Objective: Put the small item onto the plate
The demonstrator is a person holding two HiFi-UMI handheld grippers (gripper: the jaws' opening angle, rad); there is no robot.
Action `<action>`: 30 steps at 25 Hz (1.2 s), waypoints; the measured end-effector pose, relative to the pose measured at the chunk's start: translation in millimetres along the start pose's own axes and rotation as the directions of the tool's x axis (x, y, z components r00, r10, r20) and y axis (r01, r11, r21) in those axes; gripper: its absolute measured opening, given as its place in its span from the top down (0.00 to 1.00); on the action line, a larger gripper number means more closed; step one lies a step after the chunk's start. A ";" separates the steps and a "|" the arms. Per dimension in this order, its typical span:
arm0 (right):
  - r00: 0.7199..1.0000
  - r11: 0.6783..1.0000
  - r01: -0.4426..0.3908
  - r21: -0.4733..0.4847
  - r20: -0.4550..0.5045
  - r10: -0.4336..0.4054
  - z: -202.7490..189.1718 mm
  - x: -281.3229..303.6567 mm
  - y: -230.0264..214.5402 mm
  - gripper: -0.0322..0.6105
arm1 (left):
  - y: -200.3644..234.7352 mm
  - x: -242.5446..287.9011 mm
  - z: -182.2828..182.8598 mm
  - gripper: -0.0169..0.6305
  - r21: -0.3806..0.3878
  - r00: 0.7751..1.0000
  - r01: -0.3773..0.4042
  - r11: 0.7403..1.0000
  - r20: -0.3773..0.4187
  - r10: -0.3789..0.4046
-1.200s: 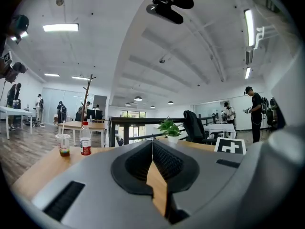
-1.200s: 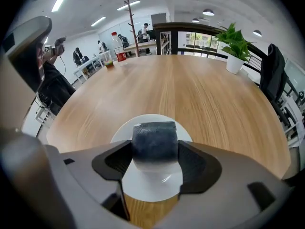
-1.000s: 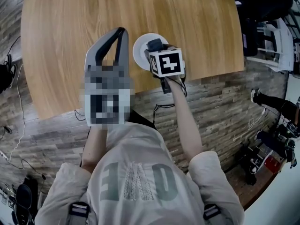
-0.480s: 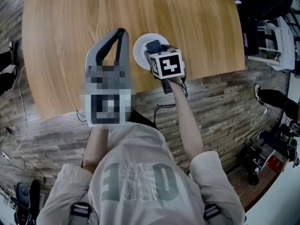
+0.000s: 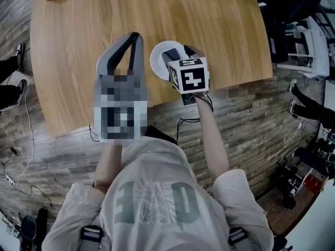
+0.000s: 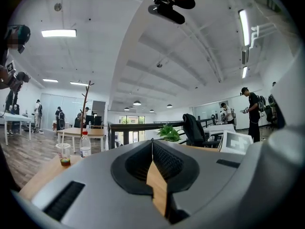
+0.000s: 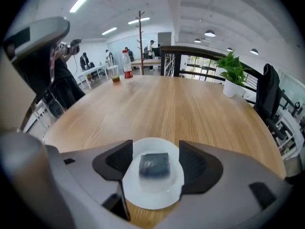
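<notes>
Open-plan office with strip lights overhead; pale wooden table (image 5: 78,61) on plank flooring. Near the table's front edge, white plate (image 7: 152,190), with the small item (image 7: 154,165), a dark blue-grey block, lying flat on its middle. Over the plate, right gripper (image 7: 155,159), jaws spread wide, one on each side of the block, clear gap on both sides, nothing grasped. On top of it in the head view, marker cube (image 5: 189,76). Just beside the plate on its left, left gripper (image 6: 152,149), tilted up toward the ceiling, jaws clenched tip to tip on nothing, only a sliver of tabletop visible between the pads lower down. At the table's far end, bottle (image 6: 85,144) and plastic cup (image 6: 63,154) with a dark drink. Potted plant (image 7: 232,73) at the far right edge; coat stand (image 7: 141,32) beyond.
</notes>
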State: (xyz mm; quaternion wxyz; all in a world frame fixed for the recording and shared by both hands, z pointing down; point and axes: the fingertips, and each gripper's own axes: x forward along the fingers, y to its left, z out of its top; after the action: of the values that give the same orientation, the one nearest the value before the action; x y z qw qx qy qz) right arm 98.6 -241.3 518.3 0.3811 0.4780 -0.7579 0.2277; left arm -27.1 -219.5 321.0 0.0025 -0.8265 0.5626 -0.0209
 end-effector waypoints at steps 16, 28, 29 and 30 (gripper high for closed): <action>0.653 0.956 -0.095 0.279 0.742 -0.152 168.1 -241.0 -23.5 0.49 | -14.3 -4.7 111.7 0.96 0.104 0.978 0.095 0.990 0.177 -0.113; 0.365 0.940 0.150 0.305 0.867 -0.339 145.8 -335.9 -17.5 0.91 | -18.3 -12.0 168.5 0.96 0.148 0.918 0.120 0.982 0.360 -0.167; 0.373 0.939 0.146 0.310 0.862 -0.343 143.1 -334.3 -17.2 0.92 | -19.0 -11.7 170.2 0.96 0.149 0.915 0.123 0.981 0.366 -0.170; 0.380 0.936 0.145 0.321 0.855 -0.352 140.0 -332.9 -17.4 0.92 | -19.2 -11.1 171.4 0.96 0.149 0.913 0.126 0.981 0.369 -0.173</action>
State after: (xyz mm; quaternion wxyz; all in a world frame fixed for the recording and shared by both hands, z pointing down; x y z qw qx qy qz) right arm 147.9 -164.9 168.3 -0.1036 0.6673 -0.7357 -0.0525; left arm -6.9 -205.4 149.9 0.1603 -0.8538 0.4841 0.1053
